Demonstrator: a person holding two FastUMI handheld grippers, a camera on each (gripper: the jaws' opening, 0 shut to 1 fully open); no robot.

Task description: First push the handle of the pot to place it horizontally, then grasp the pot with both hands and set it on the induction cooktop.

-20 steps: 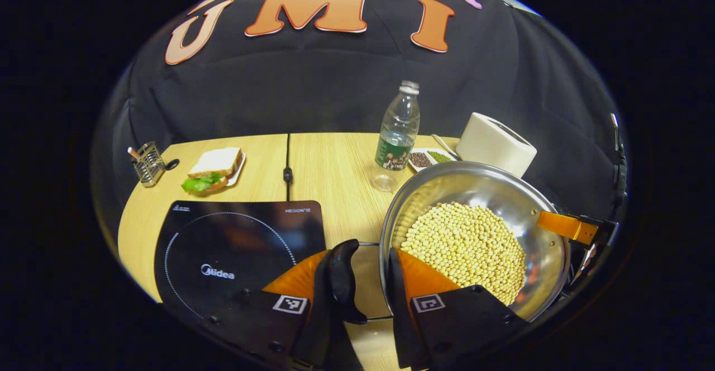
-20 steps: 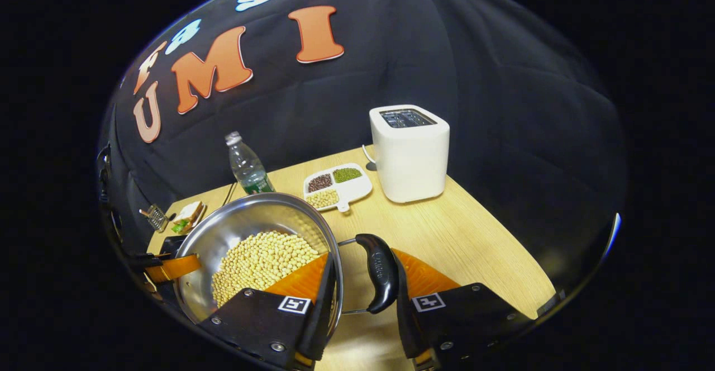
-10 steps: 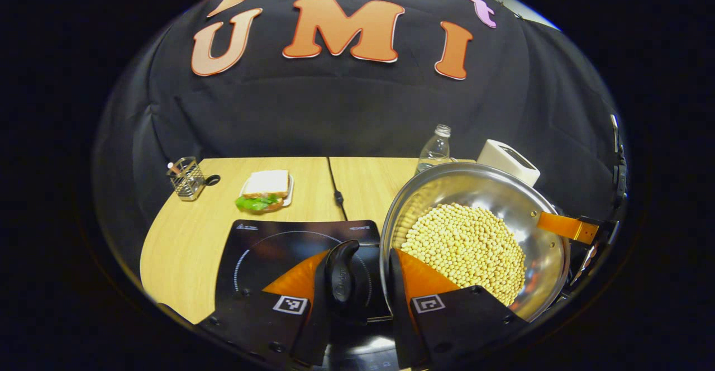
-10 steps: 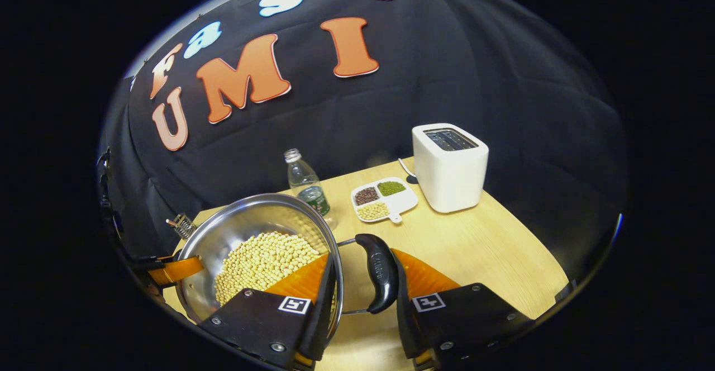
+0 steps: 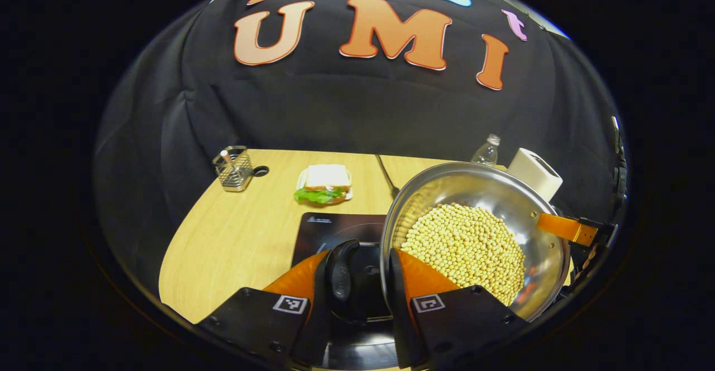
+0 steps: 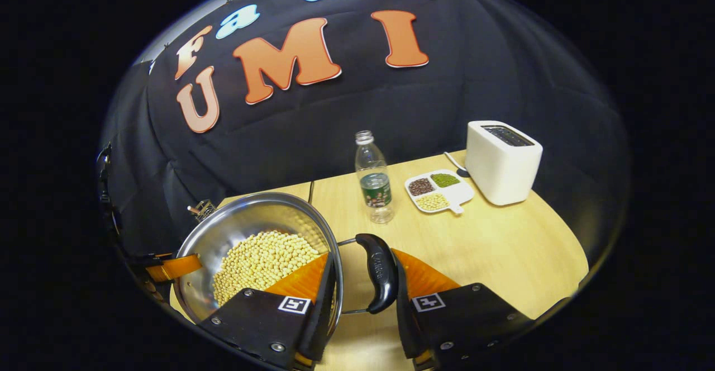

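Note:
A steel pot (image 5: 475,231) full of pale soybeans hangs in the air, carried by both grippers. In the left gripper view my left gripper (image 5: 357,287) is shut on the pot's black side handle (image 5: 341,279), with the pot's rim just inside one finger. Below and beside it lies the black induction cooktop (image 5: 335,228), partly hidden by the pot. In the right gripper view my right gripper (image 6: 363,293) is shut on the opposite black handle (image 6: 380,273) of the pot (image 6: 251,248). Each view shows the other gripper at the pot's far rim.
On the wooden table (image 5: 234,237) a sandwich on a plate (image 5: 324,184) and a wire holder (image 5: 233,161) stand behind the cooktop. A water bottle (image 6: 374,178), a divided dish of beans (image 6: 438,189) and a white toaster (image 6: 503,161) stand to the right.
Both grippers have carried the pot leftward across the table. The cooktop now lies under the pot's left side, and the bottle and toaster have dropped away to the right.

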